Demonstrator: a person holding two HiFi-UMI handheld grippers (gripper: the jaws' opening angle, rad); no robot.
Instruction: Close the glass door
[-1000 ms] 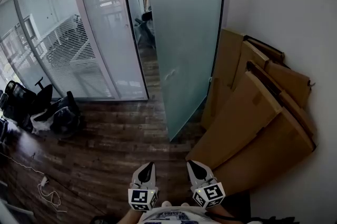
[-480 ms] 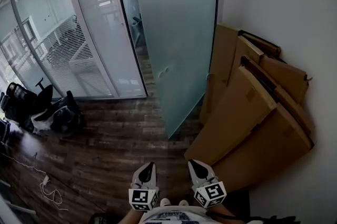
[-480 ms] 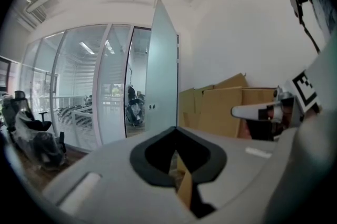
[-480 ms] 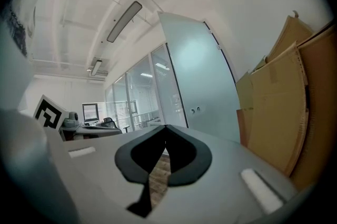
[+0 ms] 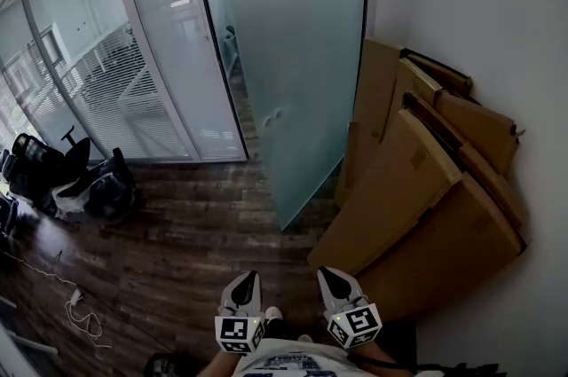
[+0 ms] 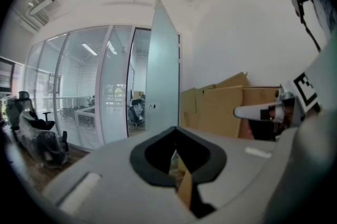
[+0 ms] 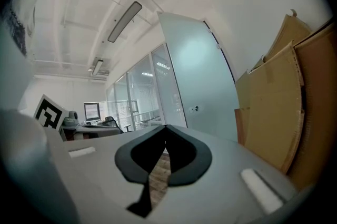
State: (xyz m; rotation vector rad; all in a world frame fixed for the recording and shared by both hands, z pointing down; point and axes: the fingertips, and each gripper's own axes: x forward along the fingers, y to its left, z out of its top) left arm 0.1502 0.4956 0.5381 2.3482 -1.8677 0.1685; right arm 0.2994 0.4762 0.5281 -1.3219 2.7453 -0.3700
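Note:
The frosted glass door (image 5: 302,56) stands open, swung toward the right wall, its free edge reaching down to the wooden floor. A small lock fitting (image 5: 273,113) sits near that edge. The door also shows in the left gripper view (image 6: 162,75) and the right gripper view (image 7: 200,80), well ahead of both grippers. My left gripper (image 5: 245,285) and right gripper (image 5: 329,279) are side by side at the bottom of the head view, pointing at the door. Both are shut with nothing between their fingers, and neither touches the door.
Large flat cardboard sheets (image 5: 417,189) lean against the white wall on the right, just behind the door. A glass partition with blinds (image 5: 151,47) runs along the left. Black chairs and bags (image 5: 80,180) and a white cable (image 5: 80,313) lie on the floor at left.
The door and cardboard have drawn a little nearer and larger in the head view. Both grippers keep their spot at the bottom of the view, still shut.

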